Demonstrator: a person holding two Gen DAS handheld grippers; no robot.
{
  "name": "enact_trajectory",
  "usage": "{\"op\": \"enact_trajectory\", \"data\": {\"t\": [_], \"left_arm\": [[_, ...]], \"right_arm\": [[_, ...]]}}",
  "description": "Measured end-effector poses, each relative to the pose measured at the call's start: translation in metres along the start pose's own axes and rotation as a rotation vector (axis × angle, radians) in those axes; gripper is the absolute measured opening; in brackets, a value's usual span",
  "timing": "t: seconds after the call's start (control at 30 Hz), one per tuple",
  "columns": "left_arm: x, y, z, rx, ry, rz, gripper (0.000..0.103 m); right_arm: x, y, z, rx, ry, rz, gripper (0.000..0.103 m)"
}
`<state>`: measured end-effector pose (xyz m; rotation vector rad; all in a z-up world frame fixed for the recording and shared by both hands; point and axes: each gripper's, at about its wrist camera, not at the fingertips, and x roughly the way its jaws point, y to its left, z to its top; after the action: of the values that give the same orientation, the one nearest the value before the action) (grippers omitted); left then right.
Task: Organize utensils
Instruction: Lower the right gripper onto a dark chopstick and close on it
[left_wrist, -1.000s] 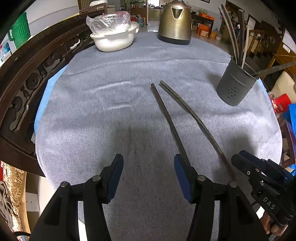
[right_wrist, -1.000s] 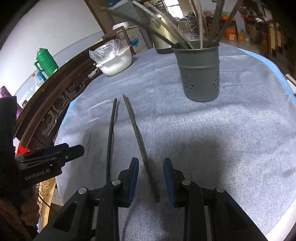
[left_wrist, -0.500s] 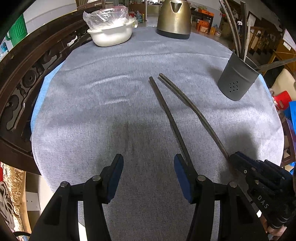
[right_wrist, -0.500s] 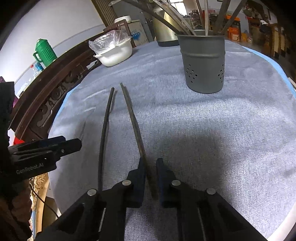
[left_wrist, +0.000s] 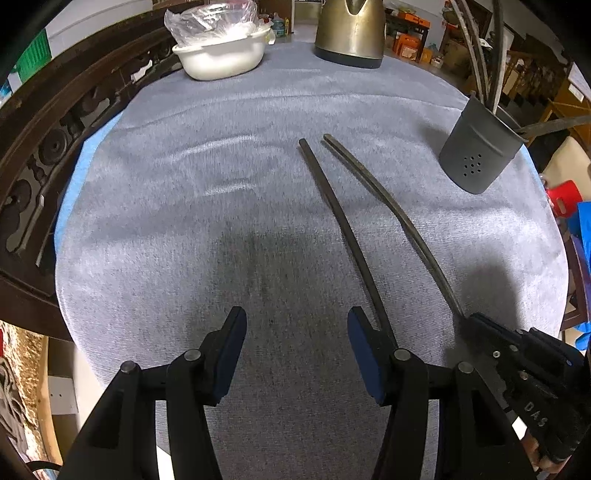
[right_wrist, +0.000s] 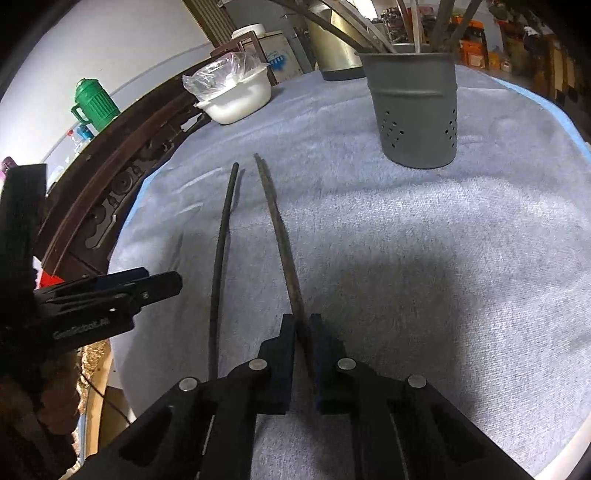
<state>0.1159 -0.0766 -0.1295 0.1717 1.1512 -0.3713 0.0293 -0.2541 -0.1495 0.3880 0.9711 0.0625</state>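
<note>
- Our right hand-held gripper (right_wrist: 302, 326) is clenched on the near end of one chopstick (right_wrist: 277, 221); its long axis runs straight ahead.
- Our left hand-held gripper (left_wrist: 295, 325) is released, its chopstick (left_wrist: 343, 221) just right.
- The utensil holder (right_wrist: 415, 110) stands farther, ahead-right on the desk (right_wrist: 443, 258).

Kettle (left_wrist: 351, 33) top cut off.

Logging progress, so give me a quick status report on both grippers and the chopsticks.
Right gripper shut on the right chopstick. Left gripper open, empty. Left chopstick flat on the cloth. Path to the grey holder looks open.
</note>
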Motion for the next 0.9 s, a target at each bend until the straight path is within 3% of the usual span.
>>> {"op": "enact_trajectory", "data": {"t": [0.17,0.23,0.3,0.33,0.4,0.43,0.47,0.53,0.77,0.83,0.9], "left_arm": [[0.01,0.004,0.005,-0.034,0.026,-0.044,0.059],[0.014,0.003,0.008,-0.049,0.038,-0.069,0.06],[0.019,0.001,0.01,-0.059,0.045,-0.092,0.06],[0.019,-0.001,0.01,-0.057,0.046,-0.093,0.06],[0.023,-0.005,0.011,-0.053,0.046,-0.087,0.062],[0.023,-0.006,0.012,-0.052,0.039,-0.092,0.062],[0.024,-0.008,0.013,-0.048,0.042,-0.098,0.062],[0.025,-0.01,0.014,-0.043,0.04,-0.1,0.062],[0.028,-0.014,0.018,-0.031,0.021,-0.122,0.061],[0.03,-0.018,0.019,-0.021,0.008,-0.117,0.057],[0.032,-0.021,0.021,-0.003,-0.007,-0.104,0.047]], "right_arm": [[-0.013,-0.012,0.007,0.07,-0.034,0.014,0.012],[-0.015,-0.015,0.009,0.089,-0.036,0.01,0.024],[-0.014,-0.019,0.008,0.111,-0.037,0.011,0.058],[-0.015,-0.02,0.007,0.121,-0.053,0.022,0.059],[-0.018,-0.017,0.006,0.092,-0.087,0.008,0.054],[-0.017,-0.013,0.006,0.054,-0.088,-0.014,0.048],[-0.015,-0.009,0.006,0.027,-0.08,-0.023,0.036],[-0.012,-0.007,0.004,0.011,-0.073,-0.015,0.035],[-0.002,0.003,-0.001,-0.075,-0.048,-0.051,0.016],[-0.001,0.005,-0.001,-0.085,-0.04,-0.049,0.01],[-0.001,0.005,-0.001,-0.093,-0.036,-0.048,0.009]]}}
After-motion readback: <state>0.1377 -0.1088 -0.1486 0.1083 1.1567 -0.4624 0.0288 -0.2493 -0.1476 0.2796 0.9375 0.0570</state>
